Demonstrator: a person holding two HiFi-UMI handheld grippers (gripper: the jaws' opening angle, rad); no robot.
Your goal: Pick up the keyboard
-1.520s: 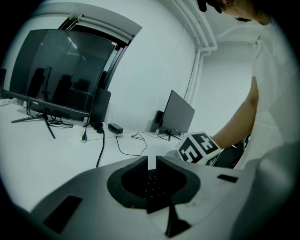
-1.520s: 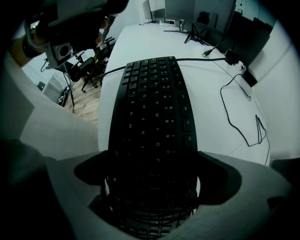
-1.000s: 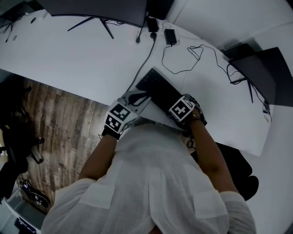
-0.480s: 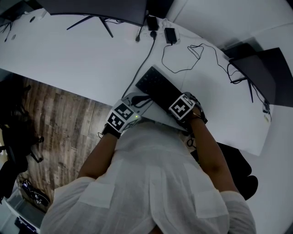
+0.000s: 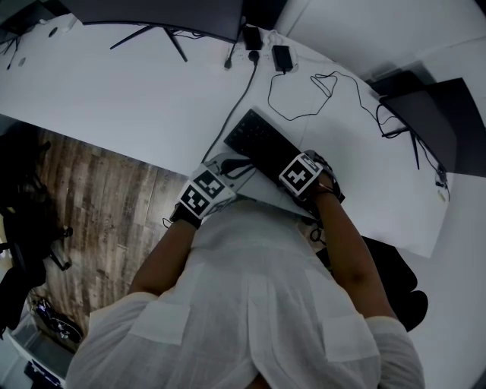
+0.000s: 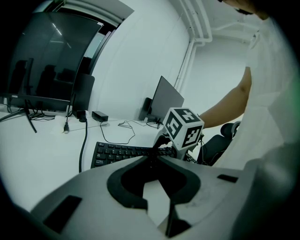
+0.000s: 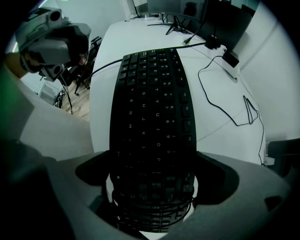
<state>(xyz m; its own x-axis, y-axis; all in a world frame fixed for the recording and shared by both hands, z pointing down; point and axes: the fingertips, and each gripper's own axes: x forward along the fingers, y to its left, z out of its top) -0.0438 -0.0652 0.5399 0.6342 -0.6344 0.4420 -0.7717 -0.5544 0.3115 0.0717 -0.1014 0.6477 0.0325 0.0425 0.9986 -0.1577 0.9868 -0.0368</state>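
My right tool (image 7: 152, 180) points straight down, pinching keyboard (image 7: 152, 93) near end | my left tool (image 6: 153, 160) slants downward, pressed together, at keyboard's edge

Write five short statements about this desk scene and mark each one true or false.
1. The keyboard is black. True.
2. The keyboard sits between the jaws of the right tool. True.
3. The left tool has its jaws wide apart. False: they are together.
4. The desk is brown wood. False: it is white; the floor is wood.
5. A dark monitor stands at the desk's far edge. True.
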